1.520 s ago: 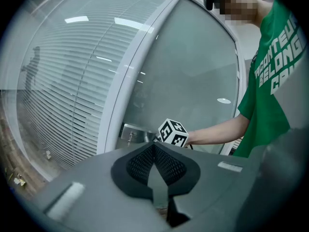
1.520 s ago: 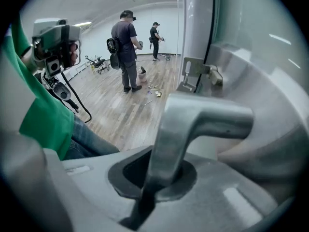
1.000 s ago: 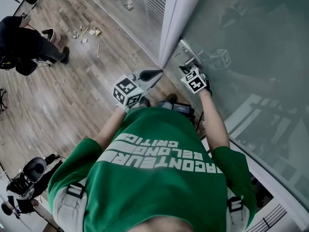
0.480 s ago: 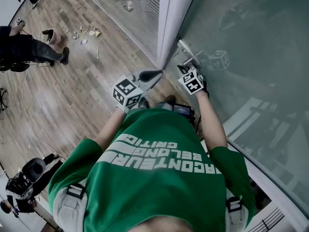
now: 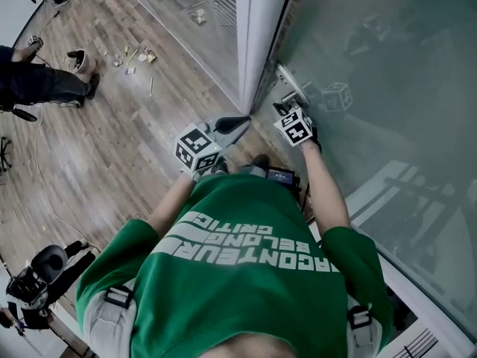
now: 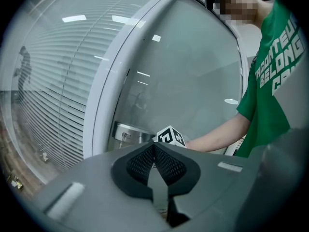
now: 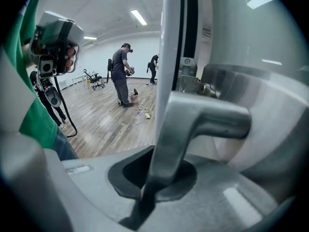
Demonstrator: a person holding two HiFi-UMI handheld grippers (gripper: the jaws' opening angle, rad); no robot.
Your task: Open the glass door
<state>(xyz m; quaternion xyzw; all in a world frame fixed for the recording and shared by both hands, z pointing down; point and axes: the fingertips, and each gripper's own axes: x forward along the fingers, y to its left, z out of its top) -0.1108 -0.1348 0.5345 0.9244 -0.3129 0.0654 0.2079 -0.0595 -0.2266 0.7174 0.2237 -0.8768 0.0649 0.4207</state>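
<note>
Glass door has its handle tip hidden inside right gripper jaws.

The wood-plank floor carries a scatter of small scraps, with one thin stick lying a little apart from them. A thin cable trails across the boards at the left. A person stands near the scraps.

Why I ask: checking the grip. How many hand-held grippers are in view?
2. The right hand-held gripper is shut on the lever handle; the left hand-held gripper, shut and empty, hangs beside it.
</note>
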